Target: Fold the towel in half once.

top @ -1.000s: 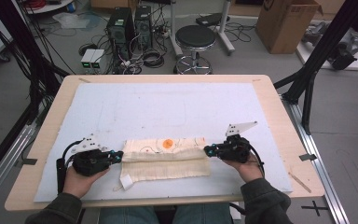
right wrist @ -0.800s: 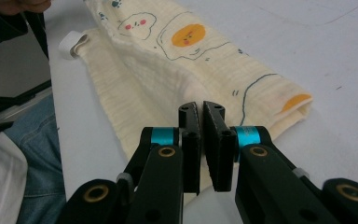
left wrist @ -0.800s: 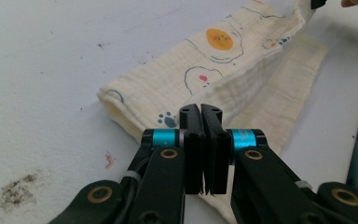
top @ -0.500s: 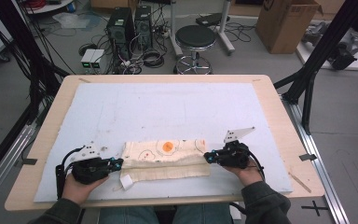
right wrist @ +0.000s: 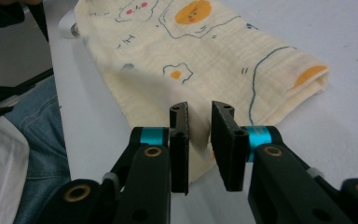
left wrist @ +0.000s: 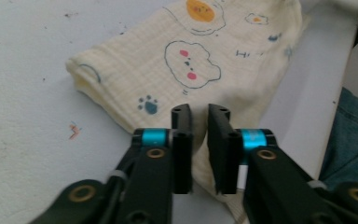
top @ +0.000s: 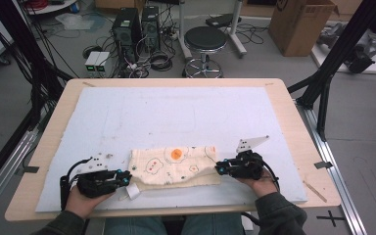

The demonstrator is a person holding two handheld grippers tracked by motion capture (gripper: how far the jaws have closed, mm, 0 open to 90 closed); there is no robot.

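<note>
Pale blue mat (top: 176, 112) covers the wooden table (top: 293, 127); past the far edge: black stool (top: 204, 40), two PC towers (top: 136, 29); cardboard box (top: 301, 24) beyond the far-right corner.

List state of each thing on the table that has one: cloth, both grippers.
cloth: folded into a long strip, lying flat on the white mat, printed side up.
left gripper: jaws have just been opening, a narrow gap now; cloth edge between them, not pinched.
right gripper: jaws have just been opening, a narrow gap now; cloth corner between them, not pinched.
</note>
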